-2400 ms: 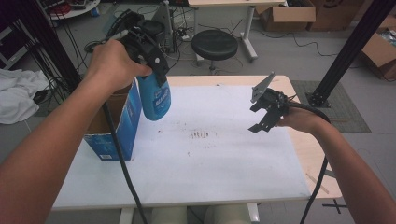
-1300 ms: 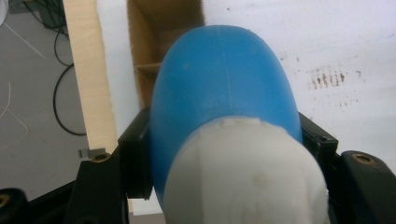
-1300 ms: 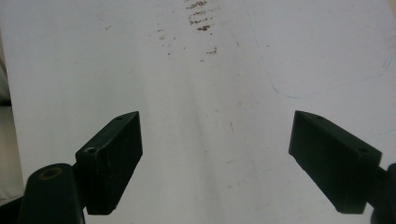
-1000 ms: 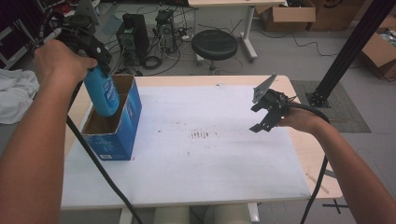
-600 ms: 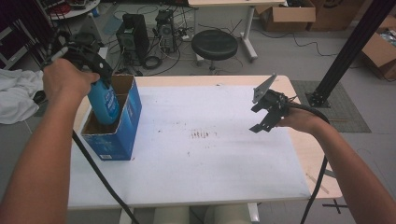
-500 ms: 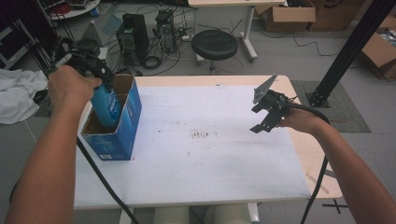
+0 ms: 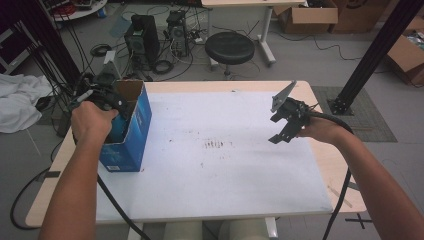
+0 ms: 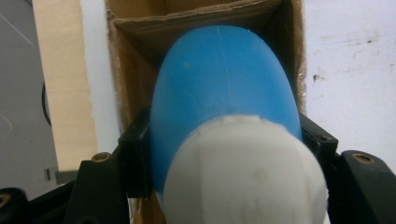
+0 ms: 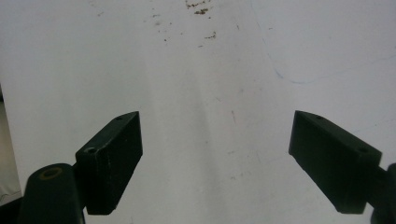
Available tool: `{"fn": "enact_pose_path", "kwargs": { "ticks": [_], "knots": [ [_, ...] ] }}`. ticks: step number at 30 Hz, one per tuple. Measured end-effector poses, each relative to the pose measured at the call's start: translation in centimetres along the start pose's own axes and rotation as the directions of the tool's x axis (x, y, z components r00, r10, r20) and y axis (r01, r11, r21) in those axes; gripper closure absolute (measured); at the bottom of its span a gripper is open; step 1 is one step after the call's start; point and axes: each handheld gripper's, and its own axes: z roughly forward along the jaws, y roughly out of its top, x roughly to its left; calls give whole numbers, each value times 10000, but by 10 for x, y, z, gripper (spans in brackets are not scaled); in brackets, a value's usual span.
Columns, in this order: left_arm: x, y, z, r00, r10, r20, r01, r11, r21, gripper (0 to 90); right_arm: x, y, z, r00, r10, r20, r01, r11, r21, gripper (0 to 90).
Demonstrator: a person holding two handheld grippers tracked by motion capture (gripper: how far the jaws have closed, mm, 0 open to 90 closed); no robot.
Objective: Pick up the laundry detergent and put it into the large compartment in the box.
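Clamping the blue bottle (image 8: 224, 93) base-down inside the blue carton (image 7: 135, 135), your left hand-held gripper (image 7: 107, 102) holds its long axis upright, while your right hand-held gripper (image 7: 285, 125) hangs open and empty over the counter (image 7: 225, 185).

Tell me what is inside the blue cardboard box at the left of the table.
A blue bottle with a white cap, clamped in the left gripper, reaches down into the box. Bare brown cardboard walls show around it. The bottle covers the box's bottom, so anything beneath is hidden.
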Motion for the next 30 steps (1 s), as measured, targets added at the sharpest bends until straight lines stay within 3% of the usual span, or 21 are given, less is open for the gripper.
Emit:
{"fn": "enact_pose_path", "kwargs": {
  "ticks": [9, 14, 21, 25, 26, 30],
  "knots": [
    [4, -6, 17, 9999, -63, 99, 63, 10000, -11, 379, 0, -2, 3, 10000, 88, -24, -88, 10000, 44, 171],
    [5, -8, 28, 9998, -9, 199, 5, 9998, 213, 379, 0, -1, 4, 9999, 102, -36, -101, 9999, 89, 171],
    [7, -10, 33, 9997, 31, 239, -38, 9996, 273, 378, 1, 0, 6, 9999, 105, -65, -104, 9998, 139, 171],
    [11, -9, 33, 9991, -141, 387, 125, 9990, 426, 376, 1, -1, 6, 9999, 97, -96, -96, 9999, 123, 171],
    [14, -10, 33, 9978, -366, 551, 338, 9981, 511, 375, 1, -1, 6, 9999, 87, -94, -86, 9999, 134, 172],
    [17, -10, 34, 9954, -503, 810, 469, 9980, 430, 372, 1, -1, 6, 9999, 100, -103, -98, 9998, 154, 172]
  ]
}}
